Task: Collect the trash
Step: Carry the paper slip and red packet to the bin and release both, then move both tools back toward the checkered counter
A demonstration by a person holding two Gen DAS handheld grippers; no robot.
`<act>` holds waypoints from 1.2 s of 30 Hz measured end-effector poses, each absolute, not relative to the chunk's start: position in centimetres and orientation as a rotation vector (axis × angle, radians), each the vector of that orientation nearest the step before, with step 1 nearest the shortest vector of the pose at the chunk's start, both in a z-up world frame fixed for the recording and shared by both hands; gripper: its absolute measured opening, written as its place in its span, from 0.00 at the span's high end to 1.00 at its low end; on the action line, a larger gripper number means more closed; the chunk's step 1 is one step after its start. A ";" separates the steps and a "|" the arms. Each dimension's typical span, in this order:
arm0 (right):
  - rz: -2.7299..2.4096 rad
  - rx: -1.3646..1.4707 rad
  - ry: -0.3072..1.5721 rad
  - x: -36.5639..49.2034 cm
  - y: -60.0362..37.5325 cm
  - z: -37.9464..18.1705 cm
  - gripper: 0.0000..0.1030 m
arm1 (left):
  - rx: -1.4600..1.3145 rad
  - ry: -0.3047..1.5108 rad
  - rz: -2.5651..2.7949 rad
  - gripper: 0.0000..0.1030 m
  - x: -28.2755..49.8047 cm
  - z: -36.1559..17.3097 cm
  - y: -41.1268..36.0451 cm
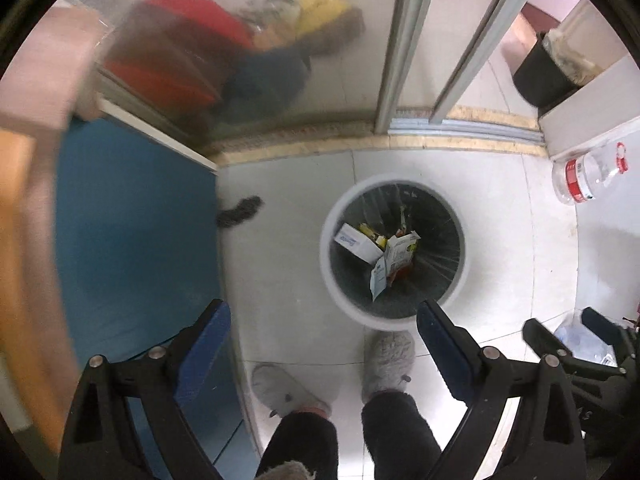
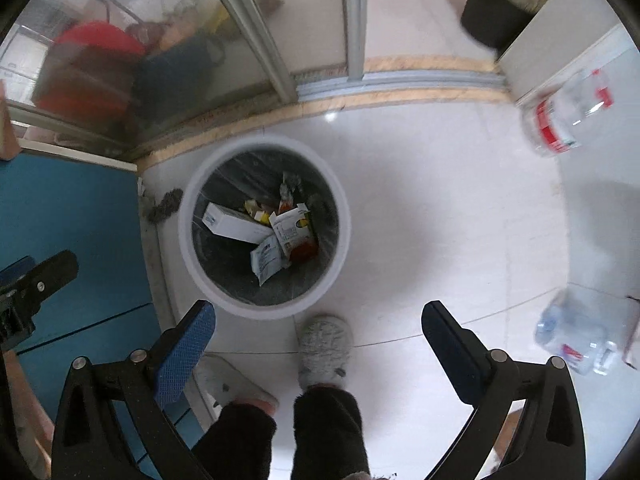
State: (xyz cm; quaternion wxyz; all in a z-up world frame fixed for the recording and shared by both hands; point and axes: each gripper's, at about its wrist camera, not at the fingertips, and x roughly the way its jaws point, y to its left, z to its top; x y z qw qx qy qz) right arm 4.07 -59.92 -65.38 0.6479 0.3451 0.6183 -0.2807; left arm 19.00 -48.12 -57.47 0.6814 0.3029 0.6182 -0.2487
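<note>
White bin [image 2: 264,308] on the floor holds cartons; left gripper [image 1: 324,328] and right gripper [image 2: 318,330] hang above, jaws wide and empty. Clear bottles [image 2: 560,120] nearby look slippery, so a hasty pinch might squirt one away.

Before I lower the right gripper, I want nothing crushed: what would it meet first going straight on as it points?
Probably the person's grey slipper or bare floor tile beside it. The right gripper points down just short of the white bin; depth is unclear.
</note>
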 end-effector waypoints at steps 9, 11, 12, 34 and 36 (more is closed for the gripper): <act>-0.686 0.742 1.312 1.8 -56.9 -47.2 0.00 | 0.597 1.299 -0.549 0.07 16.9 -41.6 -44.6; -0.680 0.740 1.286 1.2 -56.2 -43.5 0.00 | 0.583 1.284 -0.542 0.07 16.4 -38.7 -43.9; -0.680 0.728 1.275 1.0 -55.8 -41.5 0.00 | 0.574 1.281 -0.542 0.07 16.1 -37.2 -43.5; -0.464 0.699 1.115 4.4 -50.8 -20.2 0.00 | 0.220 1.104 -0.494 0.00 22.6 -18.4 -32.7; -0.418 0.665 1.108 7.6 -48.7 -19.0 0.00 | 0.189 1.096 -0.425 0.00 25.5 -17.4 -29.5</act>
